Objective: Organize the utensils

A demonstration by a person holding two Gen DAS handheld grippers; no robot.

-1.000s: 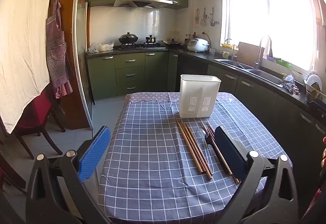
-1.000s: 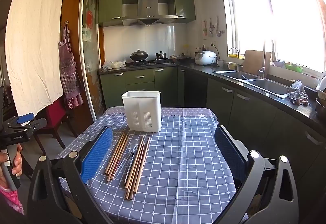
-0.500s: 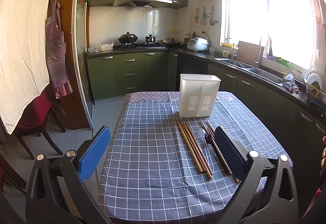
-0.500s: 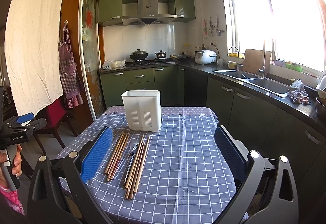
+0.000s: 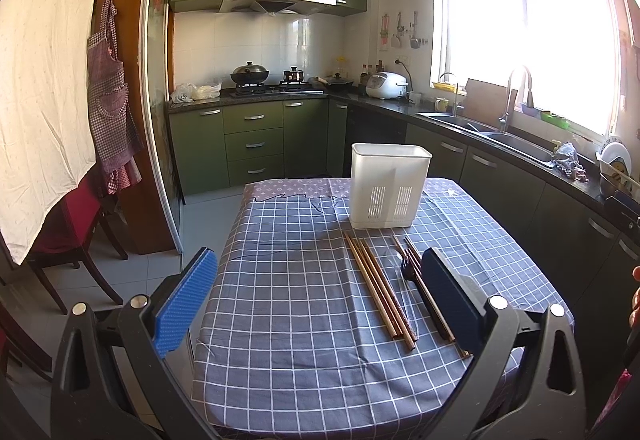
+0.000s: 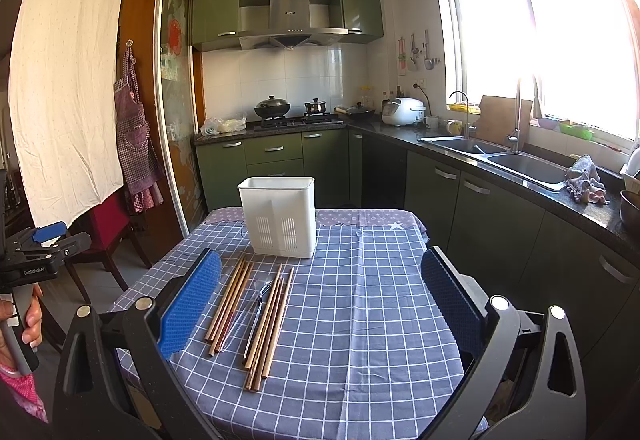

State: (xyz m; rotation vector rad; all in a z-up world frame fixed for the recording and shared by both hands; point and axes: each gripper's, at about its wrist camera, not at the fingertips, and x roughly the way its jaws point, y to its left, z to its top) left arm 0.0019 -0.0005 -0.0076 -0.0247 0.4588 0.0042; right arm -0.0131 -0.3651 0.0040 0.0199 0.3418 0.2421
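A white slotted utensil holder [image 5: 390,186] [image 6: 280,216] stands upright near the far end of the table. In front of it lie two bundles of brown chopsticks [image 5: 380,290] [image 6: 228,306], with a spoon [image 6: 258,314] [image 5: 408,272] between them. My left gripper [image 5: 320,300] is open above the near table edge; its right pad covers part of the right-hand chopstick bundle. My right gripper [image 6: 320,304] is open too, and the chopsticks lie just inside its left finger. Neither gripper holds anything. The left gripper [image 6: 36,248] also shows at the far left of the right wrist view, held by a hand.
The table carries a blue checked cloth [image 5: 300,280] [image 6: 380,300]. Green cabinets, a stove and a sink counter [image 6: 520,164] run behind and to the right. A red chair [image 5: 76,224] stands left of the table, by a hanging apron.
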